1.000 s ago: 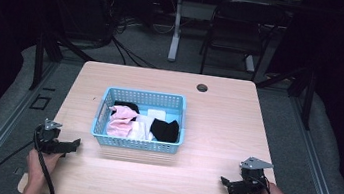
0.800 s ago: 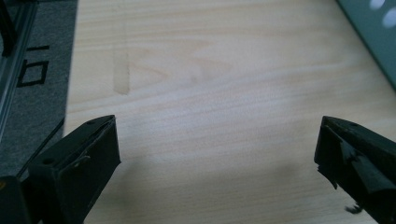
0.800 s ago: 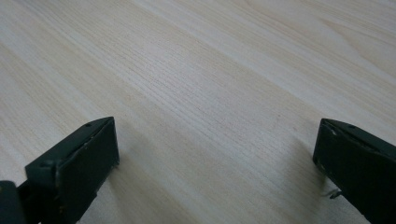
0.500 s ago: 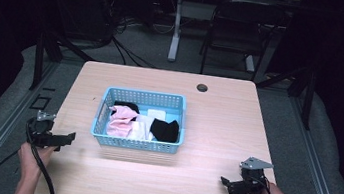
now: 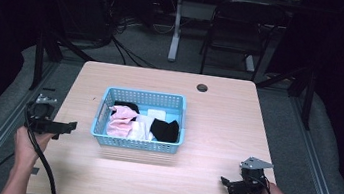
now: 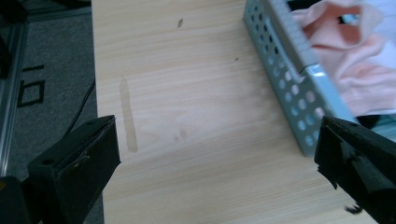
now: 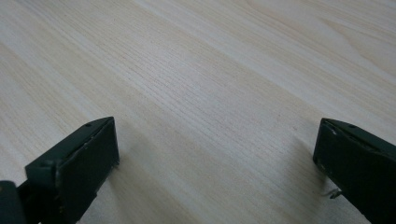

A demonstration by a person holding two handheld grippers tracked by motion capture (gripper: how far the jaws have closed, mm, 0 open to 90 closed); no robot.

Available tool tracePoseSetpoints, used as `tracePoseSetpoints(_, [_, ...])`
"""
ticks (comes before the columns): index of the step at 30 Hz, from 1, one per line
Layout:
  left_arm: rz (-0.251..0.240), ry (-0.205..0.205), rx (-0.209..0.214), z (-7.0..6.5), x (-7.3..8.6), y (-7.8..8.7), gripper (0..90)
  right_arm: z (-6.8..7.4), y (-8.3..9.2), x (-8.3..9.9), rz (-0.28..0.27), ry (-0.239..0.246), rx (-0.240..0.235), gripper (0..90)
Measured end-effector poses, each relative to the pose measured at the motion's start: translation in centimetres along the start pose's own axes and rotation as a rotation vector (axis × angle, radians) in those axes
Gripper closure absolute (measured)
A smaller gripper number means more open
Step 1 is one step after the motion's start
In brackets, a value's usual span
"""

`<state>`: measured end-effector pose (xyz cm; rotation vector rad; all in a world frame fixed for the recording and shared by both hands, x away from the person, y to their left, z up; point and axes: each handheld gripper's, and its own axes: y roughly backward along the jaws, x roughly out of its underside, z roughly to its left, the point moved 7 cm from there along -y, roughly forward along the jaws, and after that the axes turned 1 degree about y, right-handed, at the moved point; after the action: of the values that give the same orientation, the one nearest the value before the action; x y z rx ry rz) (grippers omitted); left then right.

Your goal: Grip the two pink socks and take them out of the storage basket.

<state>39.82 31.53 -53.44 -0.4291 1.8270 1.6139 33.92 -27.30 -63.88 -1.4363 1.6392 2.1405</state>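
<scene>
A blue basket (image 5: 136, 143) sits mid-tabletop (image 5: 217, 118), holding soft cloths: pink (image 5: 121, 120) at its 9 o'clock side, white (image 5: 141, 127) in the middle, black (image 5: 164, 129) toward 3 o'clock. They look light, limp and likely to bunch, so a raised fold is probably the best place to pinch. The left tongs (image 5: 69, 126) hover wide apart at the basket's 9 o'clock, holding nothing. The right tongs (image 5: 225, 181), also wide and unloaded, sit low at 5 o'clock.

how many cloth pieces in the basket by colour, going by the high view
pink cloths: 1 bunched mass; separate pieces cannot be told
white cloths: 1 patch
black cloths: 2, the other at the back
total: 4 patches in the blue basket
</scene>
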Motion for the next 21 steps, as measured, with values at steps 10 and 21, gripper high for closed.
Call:
tracePoseSetpoints(10, [0.012,-0.076,0.088,-2.4,-4.7,1.6,0.0,0.0,0.0,0.0,0.000,0.002,-0.005,0.0])
tracePoseSetpoints(21, [0.055,-0.156,0.133,-5.6,-8.4,0.8,0.0,0.0,0.0,0.0,-0.002,0.000,-0.002,0.0])
